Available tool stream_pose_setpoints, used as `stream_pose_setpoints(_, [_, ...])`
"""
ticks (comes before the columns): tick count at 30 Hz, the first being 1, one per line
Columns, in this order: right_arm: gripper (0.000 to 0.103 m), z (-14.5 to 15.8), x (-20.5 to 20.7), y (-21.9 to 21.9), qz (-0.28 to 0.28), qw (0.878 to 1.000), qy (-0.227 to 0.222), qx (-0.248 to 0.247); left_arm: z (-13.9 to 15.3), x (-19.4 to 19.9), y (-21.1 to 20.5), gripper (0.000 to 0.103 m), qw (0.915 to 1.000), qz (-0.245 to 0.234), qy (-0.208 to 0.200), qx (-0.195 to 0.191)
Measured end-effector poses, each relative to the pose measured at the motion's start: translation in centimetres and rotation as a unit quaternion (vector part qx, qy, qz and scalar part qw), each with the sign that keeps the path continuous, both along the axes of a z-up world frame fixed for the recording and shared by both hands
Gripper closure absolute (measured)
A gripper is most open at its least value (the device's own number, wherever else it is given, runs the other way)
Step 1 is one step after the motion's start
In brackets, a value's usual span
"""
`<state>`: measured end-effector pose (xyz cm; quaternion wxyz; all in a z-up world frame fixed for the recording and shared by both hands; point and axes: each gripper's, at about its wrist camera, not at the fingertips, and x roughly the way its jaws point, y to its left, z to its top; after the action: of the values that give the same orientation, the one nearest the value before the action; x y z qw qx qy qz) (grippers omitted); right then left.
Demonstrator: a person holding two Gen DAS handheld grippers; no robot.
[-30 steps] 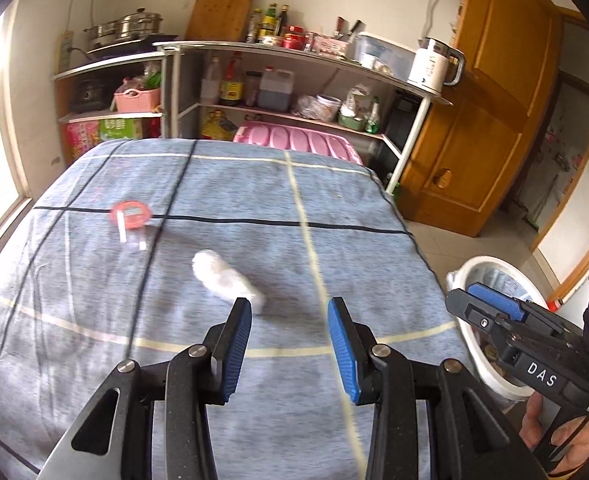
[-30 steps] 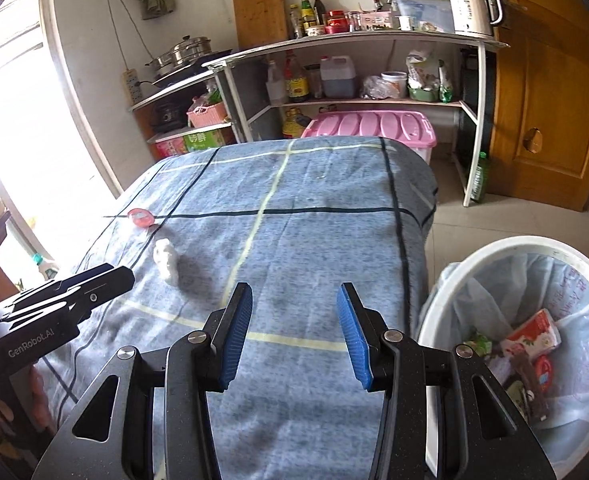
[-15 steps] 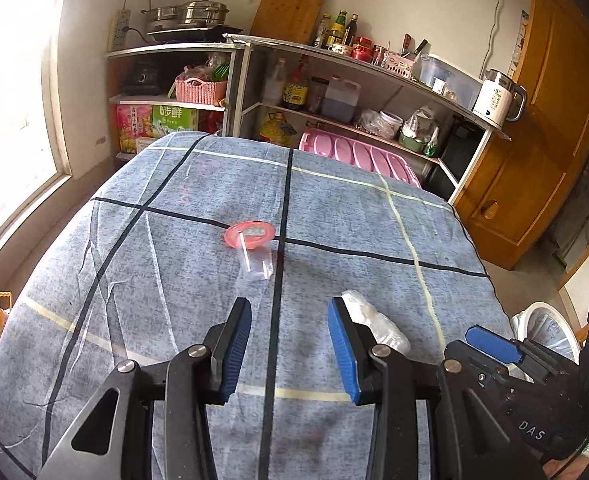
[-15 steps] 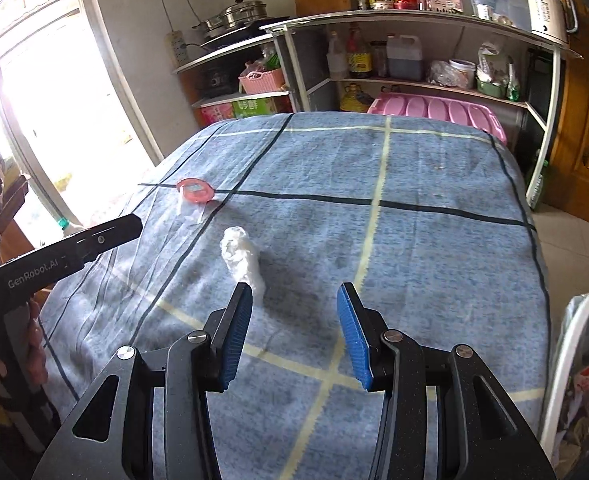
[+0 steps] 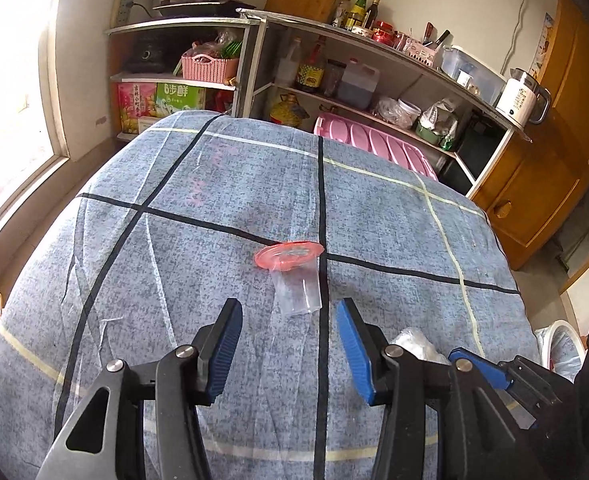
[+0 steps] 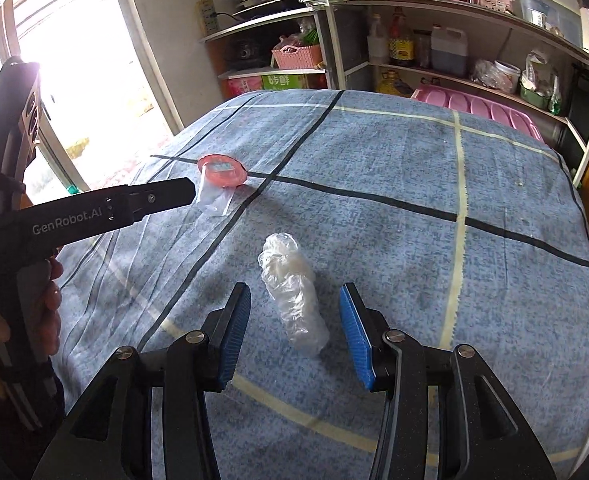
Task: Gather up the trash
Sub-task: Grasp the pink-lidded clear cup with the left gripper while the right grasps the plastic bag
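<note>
A clear plastic cup with a red lid point(image 5: 294, 276) lies on its side on the blue checked tablecloth point(image 5: 214, 216). My left gripper point(image 5: 290, 320) is open, its jaws just short of the cup's bottom. The cup also shows in the right wrist view point(image 6: 219, 182), with the left gripper point(image 6: 192, 194) beside it. A crumpled clear plastic wrap point(image 6: 292, 294) lies lengthwise in front of my open right gripper point(image 6: 294, 312), its near end between the blue pads. A bit of the wrap point(image 5: 414, 342) peeks out behind my left gripper's right finger.
A white trash bin with a liner point(image 5: 560, 344) stands off the table's right edge. Behind the table are metal shelves point(image 5: 334, 64) with bottles, pots and a kettle, a pink crate point(image 5: 374, 144), and a wooden door point(image 5: 554, 152). A bright window is on the left.
Both grippers swung left from the bin side and moved forward. The left one closed in on the cup, the right one on the plastic wrap. Both stayed open.
</note>
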<state>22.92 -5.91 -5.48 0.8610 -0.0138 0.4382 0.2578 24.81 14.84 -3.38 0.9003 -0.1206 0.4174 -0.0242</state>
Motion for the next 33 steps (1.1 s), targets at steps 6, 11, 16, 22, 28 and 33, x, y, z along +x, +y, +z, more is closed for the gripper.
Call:
stream_pose_setpoints(6, [0.059,-0.5,0.2,0.0,0.001,1.000,0.001,-0.003,-1.1,2.1,0.0,0.054,0.9999,0.000,0.012,-0.006])
stream_pose_setpoints(11, [0.070,-0.8,0.3,0.0,-0.002,1.000,0.007,0.003,-1.7,3.3,-0.3,0.054,0.9999,0.000,0.016,-0.002])
stream_pose_setpoints(16, [0.076,-1.0,0.5,-0.2,-0.004,1.000,0.010,0.012,-2.4,3.9,-0.5,0.054,0.9998,0.001,0.021,-0.006])
stream_pose_setpoints(22, [0.077,-0.9,0.5,-0.4,-0.005,1.000,0.012,0.019,-2.7,4.5,-0.7,0.064,0.9998,0.004,0.020,0.002])
stream_pose_setpoints(28, [0.077,-0.9,0.5,-0.8,-0.007,1.000,0.014,0.024,-2.6,4.4,-0.6,0.071,0.9998,0.003,0.018,0.004])
stream_pose_setpoints(33, [0.077,-1.0,0.5,-0.8,-0.008,0.999,0.016,0.029,-2.4,4.1,-0.7,0.071,0.9998,0.005,0.015,0.012])
